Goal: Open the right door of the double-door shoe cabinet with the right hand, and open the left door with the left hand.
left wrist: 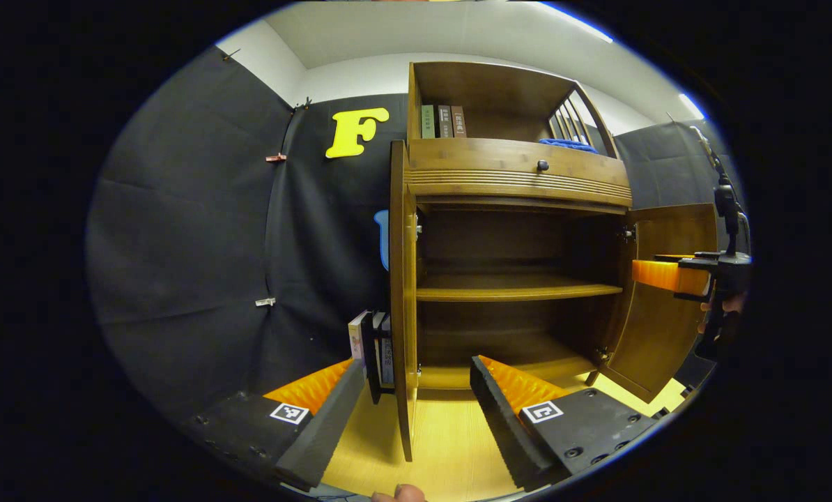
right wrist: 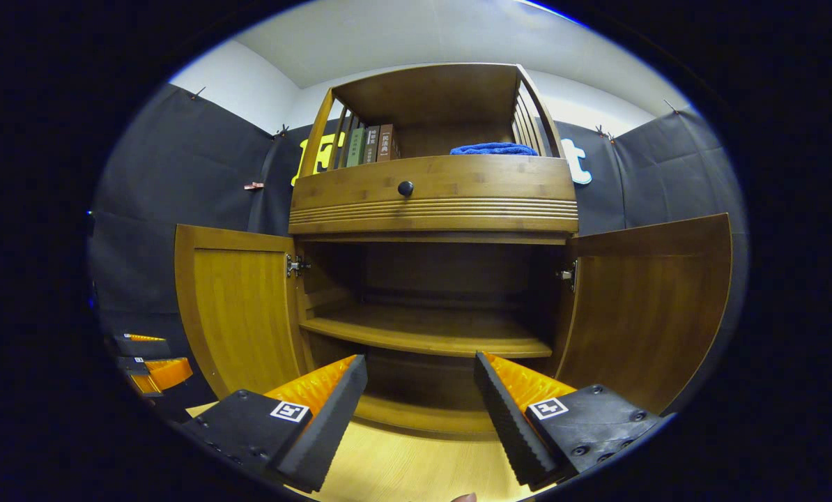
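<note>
The wooden shoe cabinet (right wrist: 433,195) has both lower doors swung out, showing a bare inner shelf (right wrist: 430,331). In the left gripper view, the left door (left wrist: 403,314) stands edge-on. Its free edge reaches down between the wide-apart fingers of my left gripper (left wrist: 416,425), and neither finger touches it. The right door (left wrist: 667,314) hangs open at the far right, and my right gripper (left wrist: 660,275), held by a hand (left wrist: 726,307), sits just in front of its inner face. In the right gripper view, the left door (right wrist: 242,314) and right door (right wrist: 653,307) flank the opening. My right gripper (right wrist: 419,411) is open and holds nothing. The left gripper (right wrist: 151,369) appears low at the far left.
Books (right wrist: 371,145) and a folded blue cloth (right wrist: 492,148) sit in the top shelf above a drawer with a dark knob (right wrist: 405,187). More books or boxes (left wrist: 371,345) lean beside the cabinet's left side. Light wooden floor (left wrist: 451,453) lies in front.
</note>
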Demonstrator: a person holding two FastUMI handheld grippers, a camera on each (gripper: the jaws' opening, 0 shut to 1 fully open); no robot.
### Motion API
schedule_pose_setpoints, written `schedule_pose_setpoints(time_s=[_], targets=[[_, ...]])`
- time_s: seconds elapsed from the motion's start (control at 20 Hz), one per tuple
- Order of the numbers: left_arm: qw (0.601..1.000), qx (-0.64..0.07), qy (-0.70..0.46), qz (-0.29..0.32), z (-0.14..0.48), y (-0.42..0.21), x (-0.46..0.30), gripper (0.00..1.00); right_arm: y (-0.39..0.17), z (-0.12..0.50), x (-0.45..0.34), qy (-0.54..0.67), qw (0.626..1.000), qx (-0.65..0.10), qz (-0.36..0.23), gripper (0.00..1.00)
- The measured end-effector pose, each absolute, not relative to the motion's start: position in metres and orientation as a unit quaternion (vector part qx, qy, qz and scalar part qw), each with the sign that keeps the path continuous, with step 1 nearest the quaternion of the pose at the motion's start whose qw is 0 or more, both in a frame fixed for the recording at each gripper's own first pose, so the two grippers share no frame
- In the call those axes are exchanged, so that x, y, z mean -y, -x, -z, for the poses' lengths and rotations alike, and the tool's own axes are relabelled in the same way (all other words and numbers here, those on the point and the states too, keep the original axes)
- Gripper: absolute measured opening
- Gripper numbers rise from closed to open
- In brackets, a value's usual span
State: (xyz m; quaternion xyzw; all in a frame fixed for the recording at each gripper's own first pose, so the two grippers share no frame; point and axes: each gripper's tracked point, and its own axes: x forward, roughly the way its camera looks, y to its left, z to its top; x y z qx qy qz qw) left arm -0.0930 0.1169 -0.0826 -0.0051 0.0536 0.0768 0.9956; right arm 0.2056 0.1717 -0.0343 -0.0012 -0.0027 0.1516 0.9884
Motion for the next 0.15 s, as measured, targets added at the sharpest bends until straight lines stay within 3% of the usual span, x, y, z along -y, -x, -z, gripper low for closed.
schedule_pose_setpoints(time_s=[0.15], targets=[[0.996,-0.055,0.004,-0.077,0.0836,0.0926,-0.1189,0.95,-0.2058,0.0361,-0.1768,0.000,0.988,-0.001,-0.155,0.96]])
